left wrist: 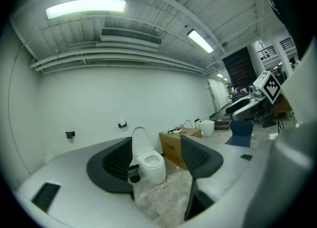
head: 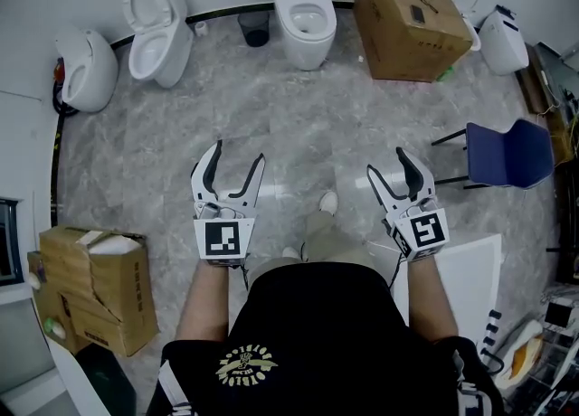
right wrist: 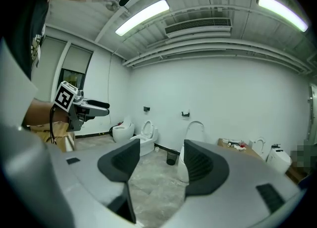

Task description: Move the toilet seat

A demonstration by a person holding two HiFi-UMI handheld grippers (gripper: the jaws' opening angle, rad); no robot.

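1. Your light is bright, even and white, coming from ceiling strip lights [left wrist: 85, 7] that glare slightly.
2. In your head view the polished floor [head: 298, 125] has a soft sheen and only faint shadows.
3. Both gripper views are fisheye: the walls bow and the corners go black.
4. Close to the lens, your left gripper [left wrist: 154, 160] and right gripper [right wrist: 159, 160] look soft, and the room behind is clearer.

No legible text — shirt emblem [head: 246, 364] blurred, box print [left wrist: 170, 147] too small
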